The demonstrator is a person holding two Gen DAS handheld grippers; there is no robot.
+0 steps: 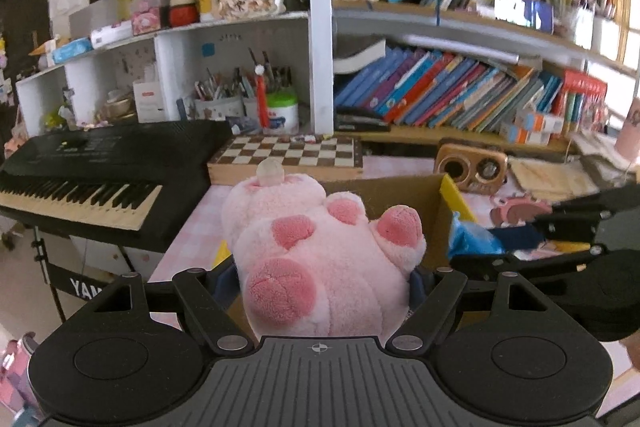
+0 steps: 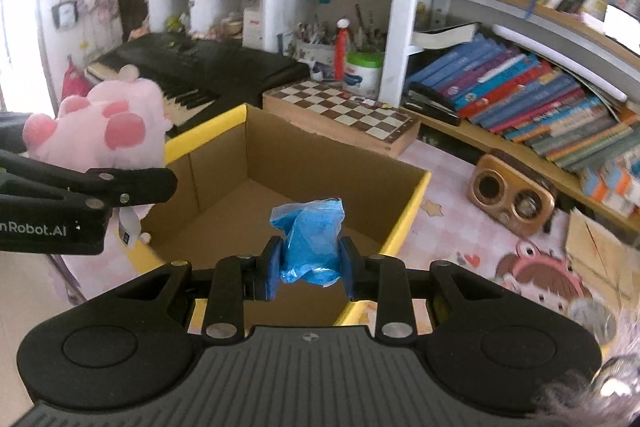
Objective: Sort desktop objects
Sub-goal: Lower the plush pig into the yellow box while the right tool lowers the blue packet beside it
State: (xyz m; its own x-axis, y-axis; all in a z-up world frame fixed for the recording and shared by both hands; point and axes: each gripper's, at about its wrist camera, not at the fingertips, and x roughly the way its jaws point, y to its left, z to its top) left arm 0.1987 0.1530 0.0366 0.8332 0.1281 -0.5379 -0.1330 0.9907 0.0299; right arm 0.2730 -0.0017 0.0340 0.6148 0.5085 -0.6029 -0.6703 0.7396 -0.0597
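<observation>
While both grippers are raised above the cardboard box (image 2: pixel 320 163), each has hold of 1 item. Left gripper (image 1: pixel 324 279): jaws spread wide and clamped on the sides of a pink plush toy (image 1: pixel 320 251), which fills the gap between the fingers with its paw pads facing the camera. In the right wrist view the same toy (image 2: pixel 104 123) sits at the left, above the box's yellow-edged near-left wall. Right gripper (image 2: pixel 308 267): jaws drawn close together, blue pads pinching a small blue plastic bag (image 2: pixel 310 239) of blue material. The bag stands upright between the pads, over the open box interior. In the left wrist view the bag (image 1: pixel 472 235) appears at the right, just beside the box's yellow rim. The box rests on a pink checked tabletop (image 2: pixel 440 227). Behind it lie a chessboard (image 2: pixel 344 111), a black keyboard (image 1: pixel 100 167) and a brown wooden speaker (image 2: pixel 512 195). Shelves of books (image 1: pixel 460 91) line the rear.
</observation>
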